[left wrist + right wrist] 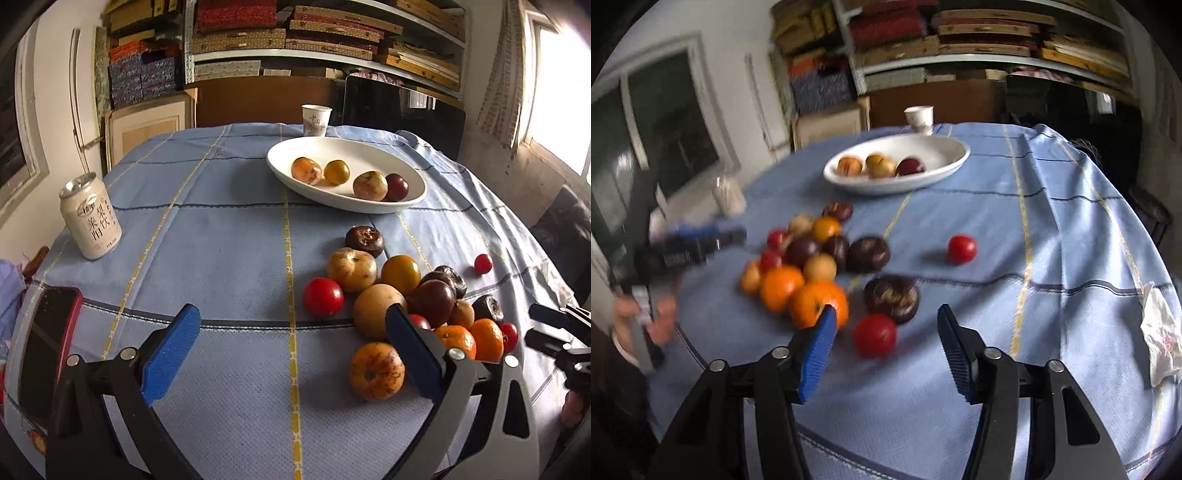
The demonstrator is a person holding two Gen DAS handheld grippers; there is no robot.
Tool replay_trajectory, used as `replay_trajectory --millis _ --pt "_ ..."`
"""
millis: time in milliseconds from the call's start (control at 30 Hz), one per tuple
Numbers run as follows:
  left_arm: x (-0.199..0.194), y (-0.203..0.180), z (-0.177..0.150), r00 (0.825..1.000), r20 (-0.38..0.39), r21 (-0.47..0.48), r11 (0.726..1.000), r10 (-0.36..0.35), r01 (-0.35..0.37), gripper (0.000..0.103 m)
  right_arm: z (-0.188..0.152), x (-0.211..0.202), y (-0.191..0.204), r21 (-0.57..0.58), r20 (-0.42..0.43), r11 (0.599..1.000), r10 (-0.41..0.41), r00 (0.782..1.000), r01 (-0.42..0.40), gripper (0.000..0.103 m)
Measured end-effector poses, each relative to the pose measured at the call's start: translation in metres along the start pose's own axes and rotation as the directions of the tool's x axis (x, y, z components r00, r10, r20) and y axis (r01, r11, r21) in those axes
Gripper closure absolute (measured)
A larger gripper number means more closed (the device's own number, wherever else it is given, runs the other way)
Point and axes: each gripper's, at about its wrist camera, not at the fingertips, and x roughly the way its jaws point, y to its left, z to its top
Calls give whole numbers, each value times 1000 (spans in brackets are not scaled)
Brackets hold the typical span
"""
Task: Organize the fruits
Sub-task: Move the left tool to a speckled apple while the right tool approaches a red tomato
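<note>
- Left wrist view: the left gripper (291,347) is wide open and holds nothing; bare tablecloth (221,229) lies before it. The fruit pile (399,295) is on its right side. The white bowl (369,155) holds 4 fruits. 1 can (90,219) stands near the left edge.
- Right wrist view: the right gripper (886,332) is open, empty, with 1 red fruit (874,335) between its fingers, untouched. 1 crumpled tissue (1160,339) lies near the right edge.

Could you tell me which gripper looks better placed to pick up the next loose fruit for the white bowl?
Probably the right gripper: its open jaws face a small red fruit lying just ahead. The left gripper is open over bare tablecloth, beside the pile.
</note>
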Motion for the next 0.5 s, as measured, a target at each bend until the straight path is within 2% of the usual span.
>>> replay_trajectory --millis 167,333,500 --pt "-5 -7 -4 1000 10 38 999 20 -20 5 -2 12 2 28 -40 1000 8 999 -6 63" --pt "-9 -3 -6 1000 18 26 1000 7 -7 5 -3 13 6 13 -43 1000 -21 999 22 64" --pt "-11 -5 -10 1000 17 43 999 0 -1 5 -5 16 9 1 -66 1000 -22 998 22 69"
